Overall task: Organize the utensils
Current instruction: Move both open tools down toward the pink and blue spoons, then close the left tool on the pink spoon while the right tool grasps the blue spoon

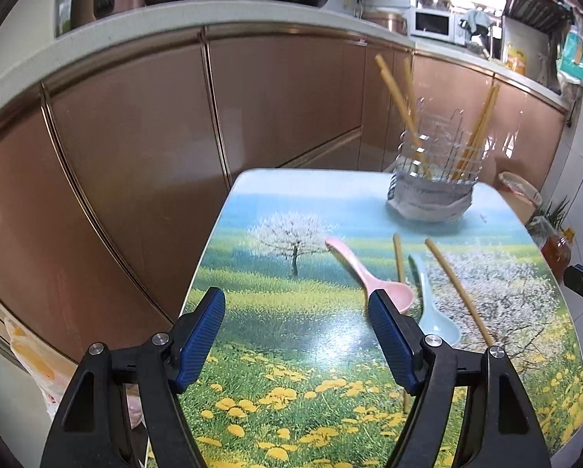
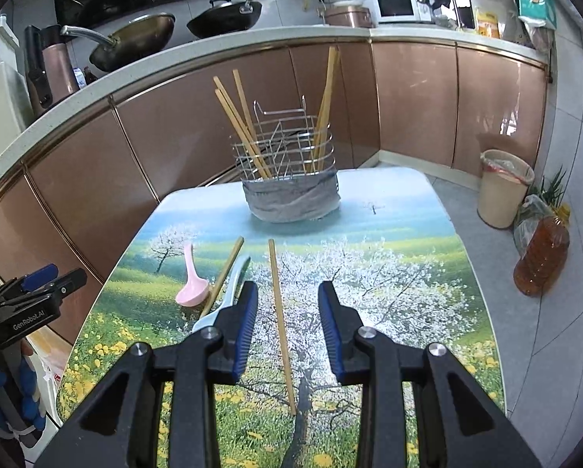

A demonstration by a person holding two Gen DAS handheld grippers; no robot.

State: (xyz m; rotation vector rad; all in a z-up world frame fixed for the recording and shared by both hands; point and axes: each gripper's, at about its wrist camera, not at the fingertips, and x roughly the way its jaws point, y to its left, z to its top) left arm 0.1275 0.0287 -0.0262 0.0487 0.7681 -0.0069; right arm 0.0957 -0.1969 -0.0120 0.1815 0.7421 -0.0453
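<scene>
The only writing that can be read is "GenRobot.AI", printed in white on the black body of the left gripper (image 2: 38,284) where it shows at the left edge of the right wrist view; labels on the packets along the far counter are too small to make out. The table (image 2: 428,273) carries a printed scene of blossoming trees, green meadow and yellow flowers. At its far end, in the upper middle of the right wrist view, stands a wire utensil basket (image 2: 287,152) with grey wrapping around its base, holding several upright wooden chopsticks (image 2: 240,124). In front of it, lying flat on the table, are a pink spoon (image 2: 192,286), a light blue spoon (image 2: 229,292) and two loose chopsticks: one chopstick (image 2: 281,323) runs lengthwise straight between the blue pads of the right gripper (image 2: 287,292), whose jaws stand a little apart without pressing on it, so it is released. In the left wrist view the left gripper (image 1: 297,304) is spread wide and grasps nothing; its right pad lies in front of the pink spoon's bowl at the centre right of the frame.
</scene>
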